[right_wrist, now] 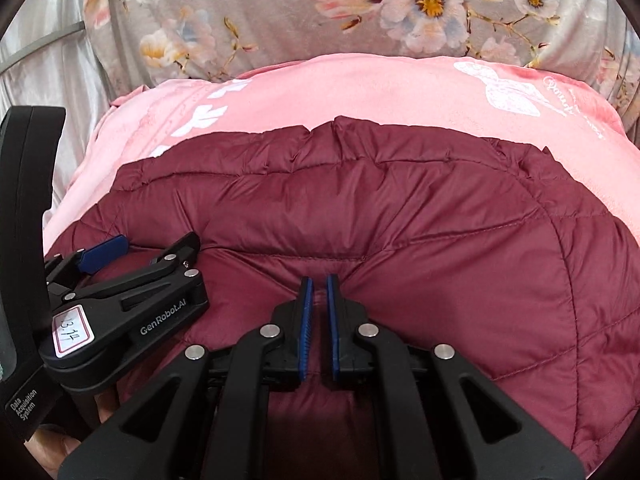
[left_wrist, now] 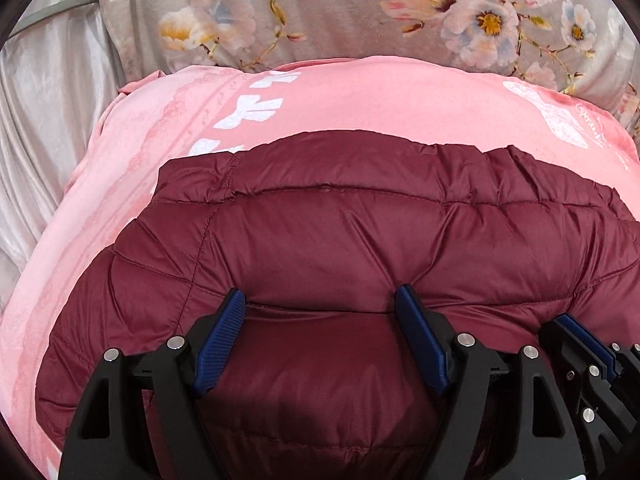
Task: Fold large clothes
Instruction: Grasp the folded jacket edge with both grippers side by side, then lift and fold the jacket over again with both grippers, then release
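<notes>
A maroon quilted puffer jacket [left_wrist: 340, 240] [right_wrist: 400, 220] lies spread on a pink blanket [left_wrist: 360, 96] [right_wrist: 320, 92]. My left gripper [left_wrist: 320, 292] rests on the jacket's near part, open wide, with a puffy panel bulging between its blue pads without being squeezed. In the right wrist view the left gripper [right_wrist: 144, 252] shows from the side at the left. My right gripper [right_wrist: 320, 278] sits just right of it, shut on a pinch of jacket fabric, and creases fan out from its tips. The left wrist view catches the right gripper [left_wrist: 572, 326] at the lower right edge.
Behind the blanket lies grey floral bedding [left_wrist: 340, 8] [right_wrist: 260, 8]. Shiny silver-white fabric [left_wrist: 48, 120] [right_wrist: 48, 60] runs down the left side. Part of a person's hand [right_wrist: 52, 448] shows at the lower left of the right wrist view.
</notes>
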